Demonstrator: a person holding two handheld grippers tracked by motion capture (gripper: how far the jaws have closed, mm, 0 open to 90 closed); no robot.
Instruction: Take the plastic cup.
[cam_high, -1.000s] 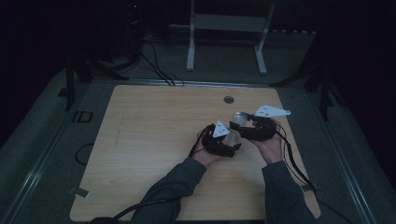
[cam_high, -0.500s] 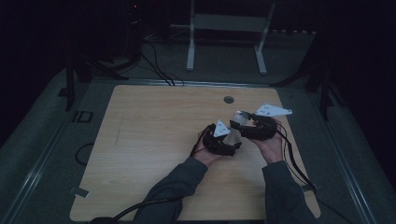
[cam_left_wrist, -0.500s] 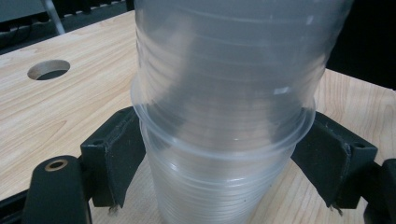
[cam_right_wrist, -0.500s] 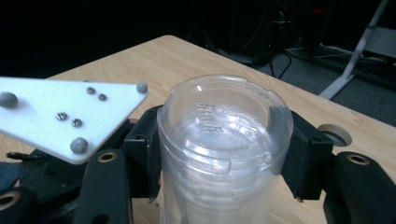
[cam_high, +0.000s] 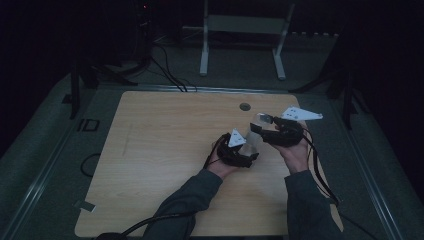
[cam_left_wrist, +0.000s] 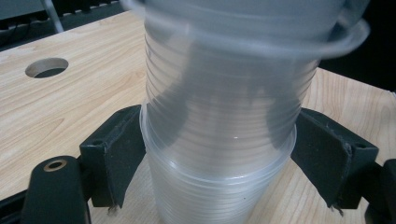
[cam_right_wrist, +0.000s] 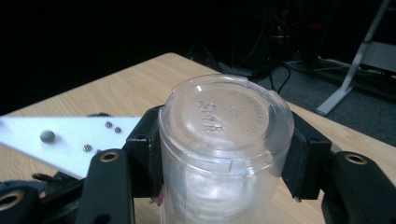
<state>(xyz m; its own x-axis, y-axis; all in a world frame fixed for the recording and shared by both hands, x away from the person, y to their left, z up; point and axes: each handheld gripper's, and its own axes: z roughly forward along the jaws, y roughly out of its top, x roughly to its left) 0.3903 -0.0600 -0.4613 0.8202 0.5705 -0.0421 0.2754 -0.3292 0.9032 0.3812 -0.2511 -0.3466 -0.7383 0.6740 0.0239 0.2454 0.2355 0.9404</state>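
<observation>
A stack of clear ribbed plastic cups (cam_high: 255, 134) is held above the wooden table (cam_high: 160, 150), right of its middle, between both grippers. My left gripper (cam_high: 246, 150) grips the outer cup (cam_left_wrist: 219, 191) just under its rim, one black pad on each side. Its jaws have just been closing onto the cup and then eased slightly. An inner cup (cam_left_wrist: 224, 70) pokes out of the outer one. My right gripper (cam_high: 261, 131) has been closing its jaws further. They clasp the inner cup below its embossed round base (cam_right_wrist: 224, 112).
A round cable hole (cam_high: 244, 106) lies in the table beyond the cups. A white metal stand (cam_high: 240, 25) and cables sit on the floor past the far edge. The left gripper's white plate (cam_right_wrist: 60, 140) is close beside the right jaws. The table's right edge is close to the right hand.
The right gripper with its white plate has shifted slightly to the right. The left hand and the cups stay where they were.
</observation>
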